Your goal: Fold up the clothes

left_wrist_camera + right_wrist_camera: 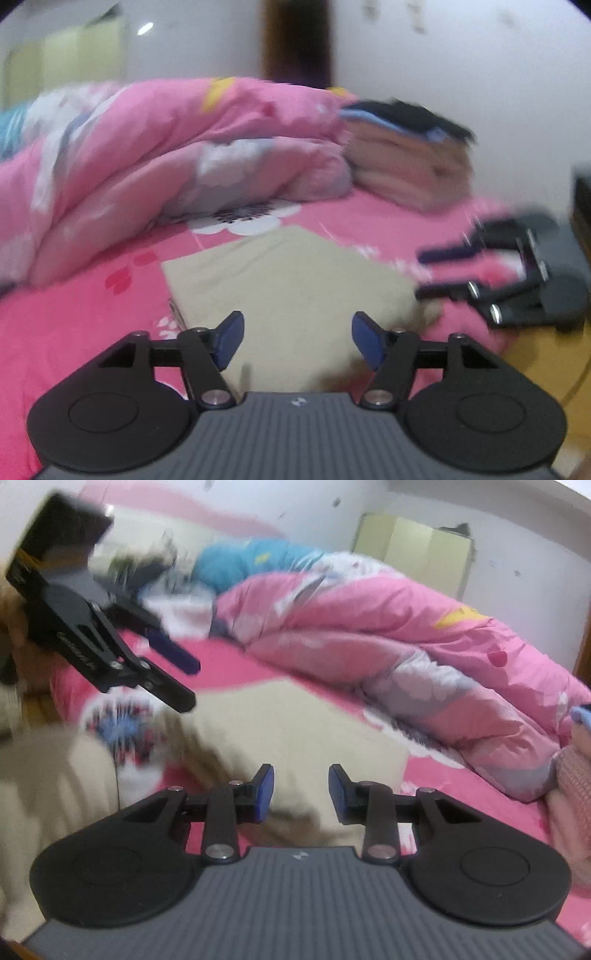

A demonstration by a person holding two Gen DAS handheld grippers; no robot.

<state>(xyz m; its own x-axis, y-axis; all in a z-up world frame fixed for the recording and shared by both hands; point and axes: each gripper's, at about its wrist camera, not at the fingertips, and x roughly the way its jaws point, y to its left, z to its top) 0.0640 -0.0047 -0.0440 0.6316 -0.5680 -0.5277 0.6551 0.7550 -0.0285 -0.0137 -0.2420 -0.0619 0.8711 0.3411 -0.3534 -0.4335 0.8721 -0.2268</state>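
Left gripper (297, 341): jaws released, nothing between them. Right gripper (301, 794): jaws parted, nothing grasped. Folded beige garment (288, 291): flat on the pink bed sheet (74, 317), directly ahead of both grippers. Pink quilt (166, 155) bunched beyond; stacked folded clothes (410, 162) farther right.
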